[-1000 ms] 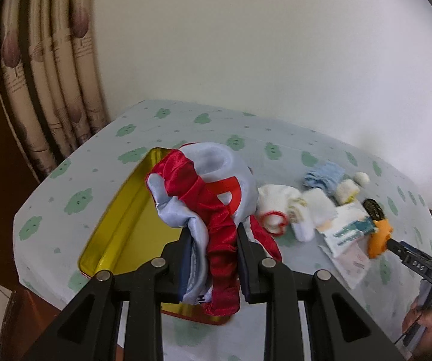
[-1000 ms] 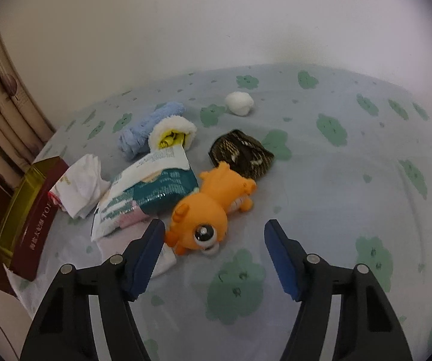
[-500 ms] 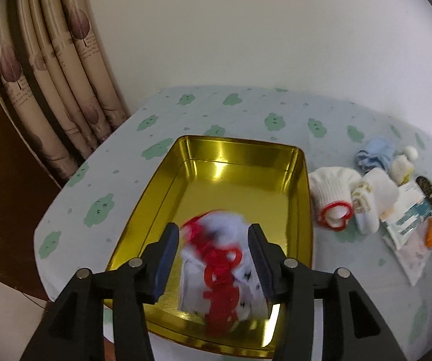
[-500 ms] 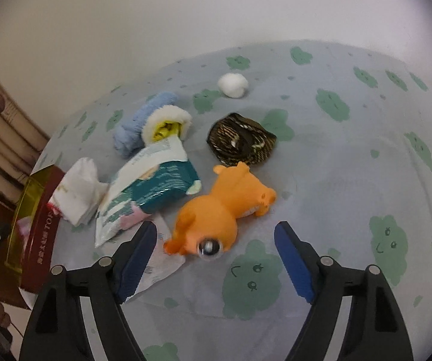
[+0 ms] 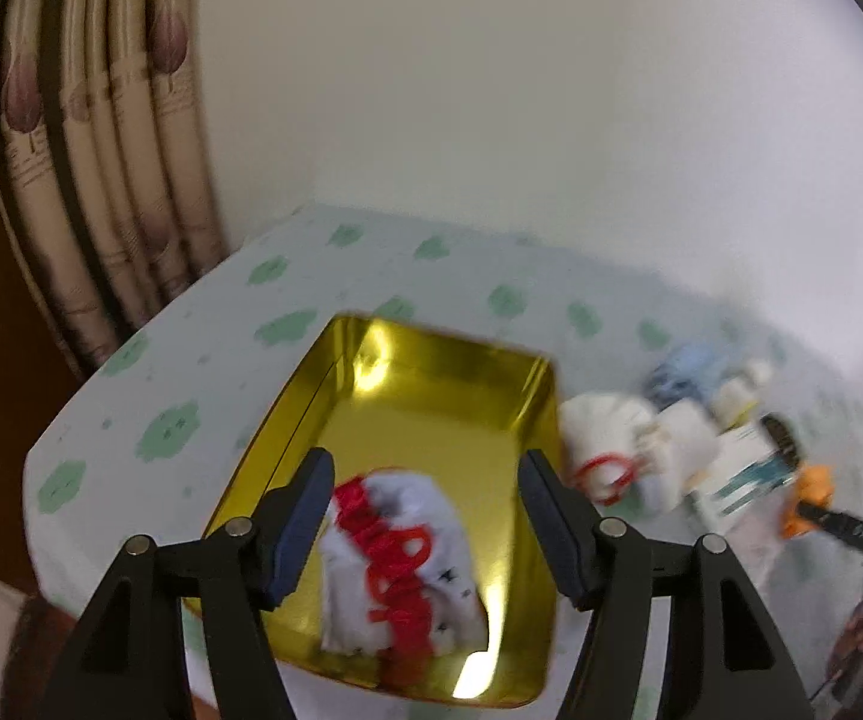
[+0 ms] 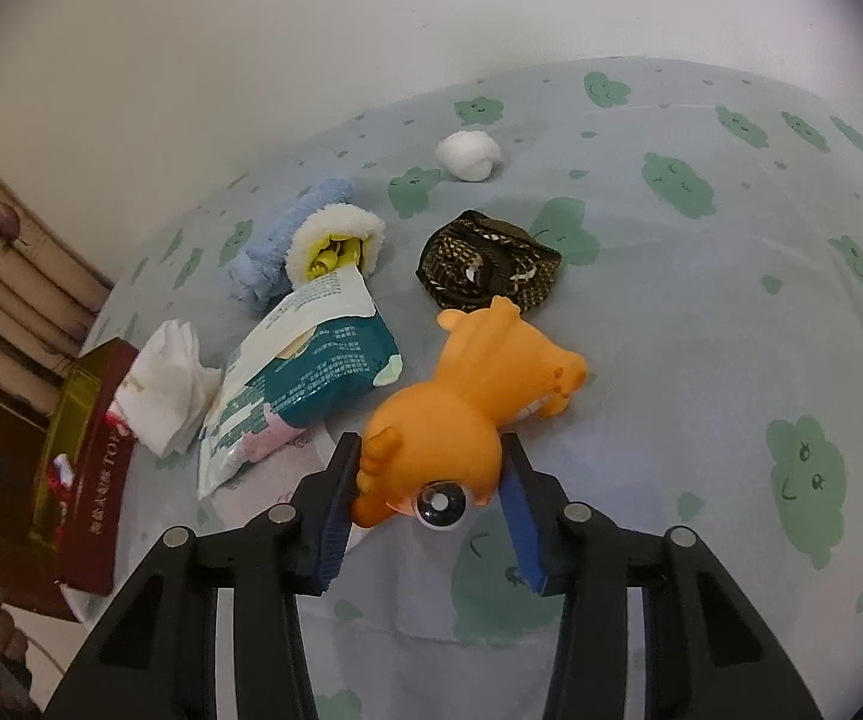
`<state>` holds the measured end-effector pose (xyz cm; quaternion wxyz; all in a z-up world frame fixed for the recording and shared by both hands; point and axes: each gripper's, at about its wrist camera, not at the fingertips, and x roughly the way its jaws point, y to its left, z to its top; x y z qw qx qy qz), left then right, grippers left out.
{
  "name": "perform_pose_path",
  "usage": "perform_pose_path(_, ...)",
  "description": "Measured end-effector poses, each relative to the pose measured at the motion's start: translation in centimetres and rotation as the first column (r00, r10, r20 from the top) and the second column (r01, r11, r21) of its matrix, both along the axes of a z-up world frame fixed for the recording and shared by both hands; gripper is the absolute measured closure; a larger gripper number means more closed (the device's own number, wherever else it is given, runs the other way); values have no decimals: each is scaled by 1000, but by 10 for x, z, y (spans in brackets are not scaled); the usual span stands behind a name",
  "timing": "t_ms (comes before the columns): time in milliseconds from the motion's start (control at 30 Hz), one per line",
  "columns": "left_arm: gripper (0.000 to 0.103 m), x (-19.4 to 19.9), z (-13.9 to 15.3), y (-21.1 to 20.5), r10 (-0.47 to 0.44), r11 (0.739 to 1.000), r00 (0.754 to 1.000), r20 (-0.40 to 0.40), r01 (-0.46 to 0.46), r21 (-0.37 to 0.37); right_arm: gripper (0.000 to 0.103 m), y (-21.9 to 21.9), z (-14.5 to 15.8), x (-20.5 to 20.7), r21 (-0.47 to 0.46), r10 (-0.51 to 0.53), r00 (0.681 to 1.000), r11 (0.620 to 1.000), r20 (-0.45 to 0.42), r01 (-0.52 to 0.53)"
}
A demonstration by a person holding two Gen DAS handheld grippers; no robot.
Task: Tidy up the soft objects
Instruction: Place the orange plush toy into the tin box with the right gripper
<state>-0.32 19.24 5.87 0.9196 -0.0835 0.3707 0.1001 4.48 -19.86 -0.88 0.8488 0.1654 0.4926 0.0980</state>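
Note:
A white and red cloth lies in the gold tin box at the table's left end. My left gripper is open above it, holding nothing. My right gripper has its jaws closed against the head of an orange soft toy that lies on the table. The toy also shows at the far right of the left wrist view. The tin box shows red-sided at the left of the right wrist view.
On the cloud-print tablecloth lie a teal tissue pack, white socks, a blue fluffy sock, a white-and-yellow fluffy item, a dark patterned pouch and a white ball. Curtains hang at left.
My left gripper opened and dropped the white and red cloth into the tin box, then drew back. My right gripper moved forward and closed on the orange toy's head.

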Motion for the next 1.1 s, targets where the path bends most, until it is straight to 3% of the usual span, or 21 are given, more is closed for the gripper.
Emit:
perform_pose_path(100,36,-2,7,2,2,1000,1000,7,-2,14,62,-7,15,-8,28,7,1000,1000,22,-8)
perform_pose_path(233,36,-25,11,11,112,994,993,32,-112,0,62,13,59,-19,30,98,989,994,110,-102)
perform_pose_path(367,36,-60,2,17,230,972,973,20,-231,40,62,70,103,-19,25,243,953,968,180,-251)
perform_pose_path(533,36,-104,-8,21,348,935,937,33,-350,65,62,166,124,-3,75,413,893,899,181,-431)
perform_pose_path(700,36,-117,-13,30,398,910,916,44,-400,113,61,281,102,28,96,550,831,826,81,-555)
perform_pose_path(833,36,-117,-19,36,415,897,909,37,-416,150,61,349,68,45,72,597,802,801,-19,-594)
perform_pose_path(1100,36,-119,-22,52,433,897,901,28,-434,86,61,415,36,68,8,622,777,781,-103,-624)
